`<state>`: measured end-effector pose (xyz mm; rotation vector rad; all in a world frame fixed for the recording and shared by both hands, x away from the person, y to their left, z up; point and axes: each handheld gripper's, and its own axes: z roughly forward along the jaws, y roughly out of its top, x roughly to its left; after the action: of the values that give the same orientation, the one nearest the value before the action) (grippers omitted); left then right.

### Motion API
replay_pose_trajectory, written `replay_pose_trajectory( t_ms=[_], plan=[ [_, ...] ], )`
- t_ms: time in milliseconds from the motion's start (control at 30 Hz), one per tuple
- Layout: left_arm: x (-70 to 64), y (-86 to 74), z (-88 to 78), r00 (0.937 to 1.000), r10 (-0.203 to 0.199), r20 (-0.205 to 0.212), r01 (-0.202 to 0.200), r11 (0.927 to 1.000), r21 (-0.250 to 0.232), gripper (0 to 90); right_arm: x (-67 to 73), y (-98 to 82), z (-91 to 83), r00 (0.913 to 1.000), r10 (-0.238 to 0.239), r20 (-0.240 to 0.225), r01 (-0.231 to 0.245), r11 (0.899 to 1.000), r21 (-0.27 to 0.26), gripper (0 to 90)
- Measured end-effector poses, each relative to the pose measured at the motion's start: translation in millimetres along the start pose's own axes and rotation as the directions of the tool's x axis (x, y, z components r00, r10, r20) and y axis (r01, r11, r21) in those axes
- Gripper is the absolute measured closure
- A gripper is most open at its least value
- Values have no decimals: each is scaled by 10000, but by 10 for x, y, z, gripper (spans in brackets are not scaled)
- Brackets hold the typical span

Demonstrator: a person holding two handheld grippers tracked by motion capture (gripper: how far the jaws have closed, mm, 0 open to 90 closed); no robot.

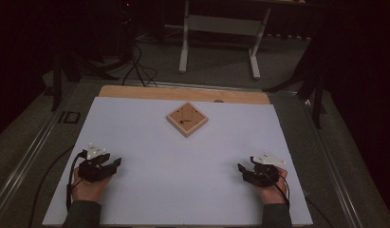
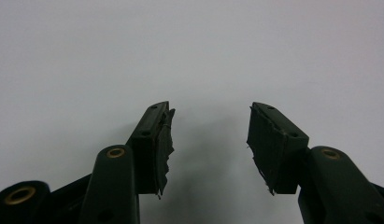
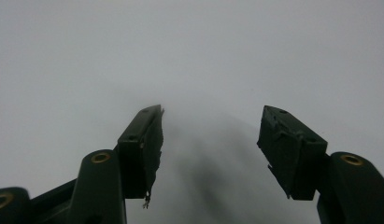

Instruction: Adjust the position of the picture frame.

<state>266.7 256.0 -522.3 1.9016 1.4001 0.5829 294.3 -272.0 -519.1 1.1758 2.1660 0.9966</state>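
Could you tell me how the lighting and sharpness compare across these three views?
High view: dim, dark surroundings, only the white board bright. Left gripper view: jaws sharp, faint shadow between them. Right gripper view: greyer and hazier, with a darker soft shadow under the open jaws.

black tongs, tan wooden frame, white board

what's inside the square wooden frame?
Inside the square wooden frame: a tan panel with thin dark lines and a small dark spot near the middle. Too small to identify; the white sheet beneath it is covered.
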Motion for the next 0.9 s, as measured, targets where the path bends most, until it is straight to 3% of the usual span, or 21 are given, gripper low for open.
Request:
replay_pose_trajectory(
  t_ms=[167,467,733,900],
  plan=[
    [-27,-18,-95,9994,313,111,-306,9982,-523,539,14,25,-38,10000,65,39,-64,9998,-205,403],
    [-6,-24,-236,9990,190,413,-140,9927,-1199,549,72,63,-54,9997,-222,137,227,9989,-403,461],
    [-20,-31,-305,9983,323,484,-247,9885,-1490,539,91,63,-72,9994,-291,203,300,9985,-459,496],
    [-19,-55,-327,9989,197,419,-132,9886,-1503,539,100,74,-76,9996,-239,164,247,9983,-531,491]
  ],
)
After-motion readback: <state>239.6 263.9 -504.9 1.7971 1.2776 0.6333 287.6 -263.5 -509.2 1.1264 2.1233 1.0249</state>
